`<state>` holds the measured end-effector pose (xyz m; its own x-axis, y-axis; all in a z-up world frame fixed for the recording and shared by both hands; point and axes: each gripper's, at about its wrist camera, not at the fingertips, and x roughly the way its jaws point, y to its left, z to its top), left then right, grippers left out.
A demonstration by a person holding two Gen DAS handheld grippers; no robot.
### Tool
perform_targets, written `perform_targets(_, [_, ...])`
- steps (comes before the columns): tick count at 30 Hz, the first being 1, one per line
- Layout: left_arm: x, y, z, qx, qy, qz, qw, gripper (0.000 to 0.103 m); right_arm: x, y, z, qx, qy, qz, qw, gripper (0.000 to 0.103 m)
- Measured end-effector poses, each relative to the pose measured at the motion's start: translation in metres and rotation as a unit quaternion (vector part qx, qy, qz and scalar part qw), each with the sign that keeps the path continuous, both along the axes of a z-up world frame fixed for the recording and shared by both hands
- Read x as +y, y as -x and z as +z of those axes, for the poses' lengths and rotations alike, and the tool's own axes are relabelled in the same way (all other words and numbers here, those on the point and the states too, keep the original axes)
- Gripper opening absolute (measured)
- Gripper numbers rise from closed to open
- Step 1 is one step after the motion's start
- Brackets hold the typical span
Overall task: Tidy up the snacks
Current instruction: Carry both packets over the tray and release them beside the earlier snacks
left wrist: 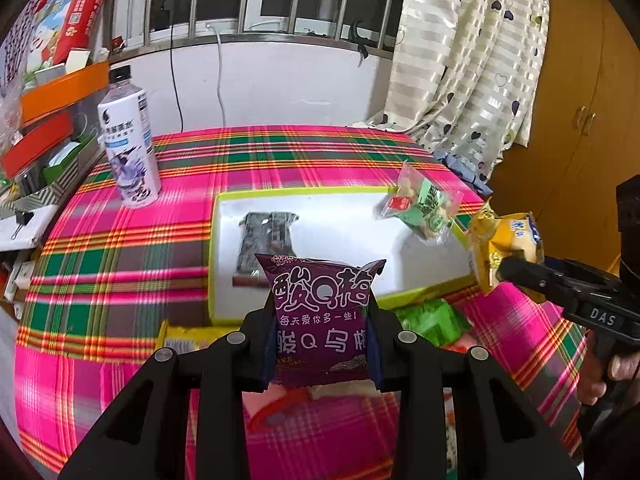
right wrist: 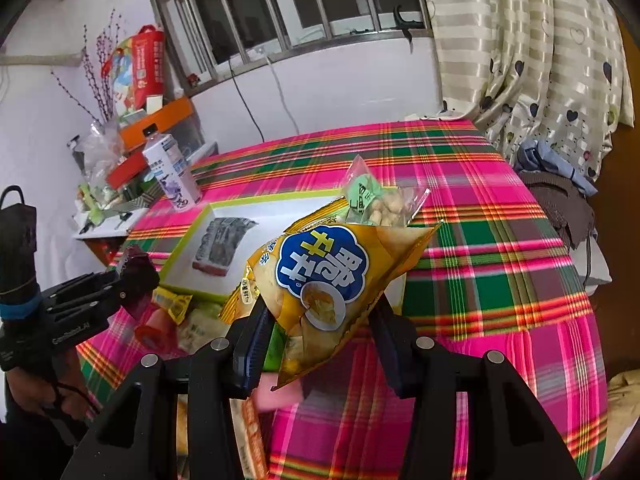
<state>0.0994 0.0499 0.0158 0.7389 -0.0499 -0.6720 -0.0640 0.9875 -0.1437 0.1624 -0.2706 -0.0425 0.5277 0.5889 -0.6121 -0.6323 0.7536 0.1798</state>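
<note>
Tray (left wrist: 224, 240) mid looks free betw dark packet (left wrist: 266, 240) & clear bag (left wrist: 420, 204); bottle (left wrist: 128, 144) blocks far-left.

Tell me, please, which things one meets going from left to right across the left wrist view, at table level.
Water bottle → dark snack pack in the white tray → clear bag of green-wrapped snacks → yellow chip bag held by the right gripper.

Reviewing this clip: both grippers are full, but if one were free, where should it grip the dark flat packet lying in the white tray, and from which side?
The dark packet lies flat on the white tray, clear of the walls. Probably best gripped across its short width near the middle, coming from above with jaws spanning its long edges; its flatness leaves little to pinch from the side.
</note>
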Motion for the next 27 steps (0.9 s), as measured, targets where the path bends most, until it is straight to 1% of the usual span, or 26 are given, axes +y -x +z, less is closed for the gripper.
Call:
perform_targets(11, [-0.007, -0.033, 0.001, 0.0, -0.004, -0.009, 1.0, 0.036, 0.014, -0.032, -0.007, 0.007, 0.013, -0.001, 1.0, 0.047])
perform_targets(21, [-0.014, -0.059, -0.006, 0.015, -0.022, -0.003, 0.9997, 0.036, 0.018, -0.058, -0.023, 0.027, 0.038, -0.004, 0.999, 0.048])
perform_targets(24, [-0.016, -0.066, -0.009, 0.019, -0.027, -0.003, 0.9994, 0.036, 0.018, -0.06, -0.027, 0.028, 0.042, 0.002, 0.999, 0.052])
perform_targets(27, [-0.018, -0.073, -0.012, 0.025, -0.031, -0.001, 0.9992, 0.036, 0.019, -0.059, -0.027, 0.022, 0.056, 0.001, 0.998, 0.055])
